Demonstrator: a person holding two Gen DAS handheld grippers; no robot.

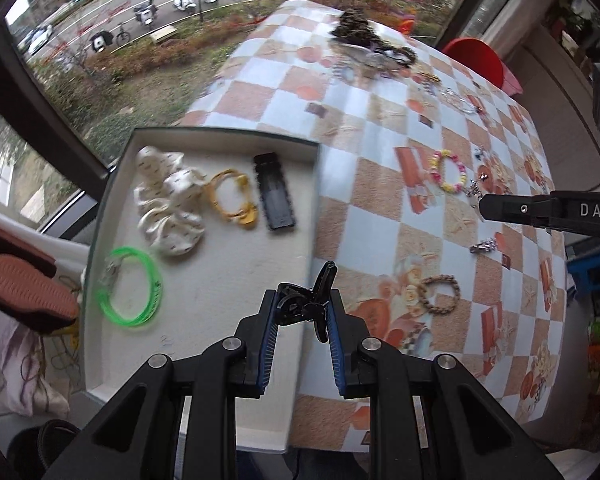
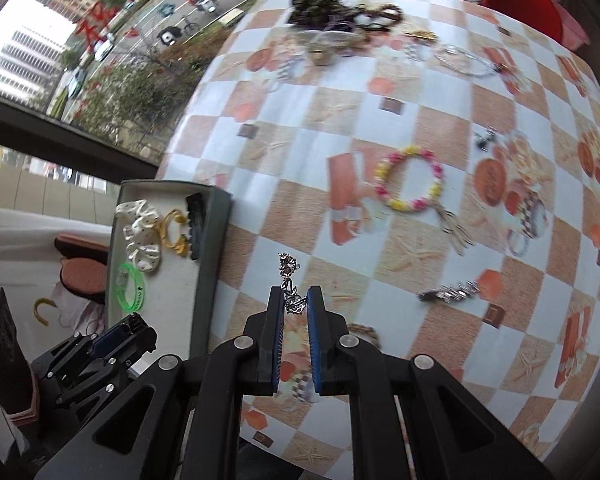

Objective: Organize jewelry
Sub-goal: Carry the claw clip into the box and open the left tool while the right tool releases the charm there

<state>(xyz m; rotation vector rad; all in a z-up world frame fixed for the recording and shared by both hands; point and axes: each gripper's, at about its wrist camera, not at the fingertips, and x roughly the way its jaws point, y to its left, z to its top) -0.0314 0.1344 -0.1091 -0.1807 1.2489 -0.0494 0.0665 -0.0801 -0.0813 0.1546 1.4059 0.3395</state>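
My left gripper (image 1: 302,300) is shut on a black claw hair clip (image 1: 308,300), which hangs over the right edge of the white-lined tray (image 1: 220,280). In the tray lie a white scrunchie (image 1: 168,204), a yellow hair tie (image 1: 234,200), a flat black clip (image 1: 274,194) and a green bracelet (image 1: 134,288). My right gripper (image 2: 295,294) is shut on a silver chain ornament (image 2: 290,276) above the checked tablecloth (image 2: 340,120), to the right of the tray (image 2: 172,280). It also shows at the right edge of the left wrist view as the right gripper (image 1: 482,204).
Loose on the cloth lie a pink-and-yellow bead bracelet (image 2: 410,178), a brown bead bracelet (image 1: 438,294), a small silver piece (image 2: 452,292) and a pile of jewelry (image 2: 332,8) at the far end. A red seat (image 1: 480,60) stands beyond the table. A window lies to the left.
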